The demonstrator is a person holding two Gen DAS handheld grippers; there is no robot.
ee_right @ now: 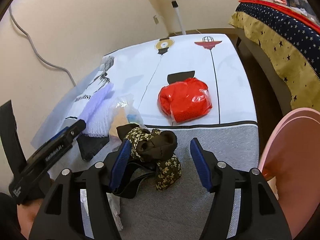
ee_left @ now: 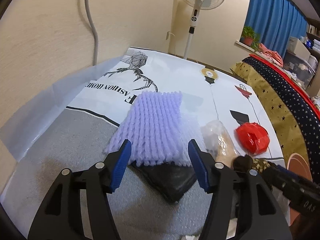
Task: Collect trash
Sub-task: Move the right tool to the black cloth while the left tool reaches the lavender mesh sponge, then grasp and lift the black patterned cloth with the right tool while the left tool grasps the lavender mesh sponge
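Two black plastic arms are seen on the left gripper (ee_left: pixel 160 161) and on the right gripper (ee_right: pixel 161 160). Blue ridged pads (ee_right: pixel 120 163) are fixed inside. Round silver screws (ee_right: pixel 221 164) are set on top.

The foam net (ee_left: pixel 152 128) lay just ahead of the left gripper's fingers (ee_left: pixel 122 168), on a flat pouch (ee_left: pixel 172 182). Right of it sat a clear bag (ee_left: pixel 216 138), then a wrapped bundle (ee_left: pixel 252 138). A floral cloth (ee_right: pixel 156 150) lay between the right gripper's fingers (ee_right: pixel 200 164).
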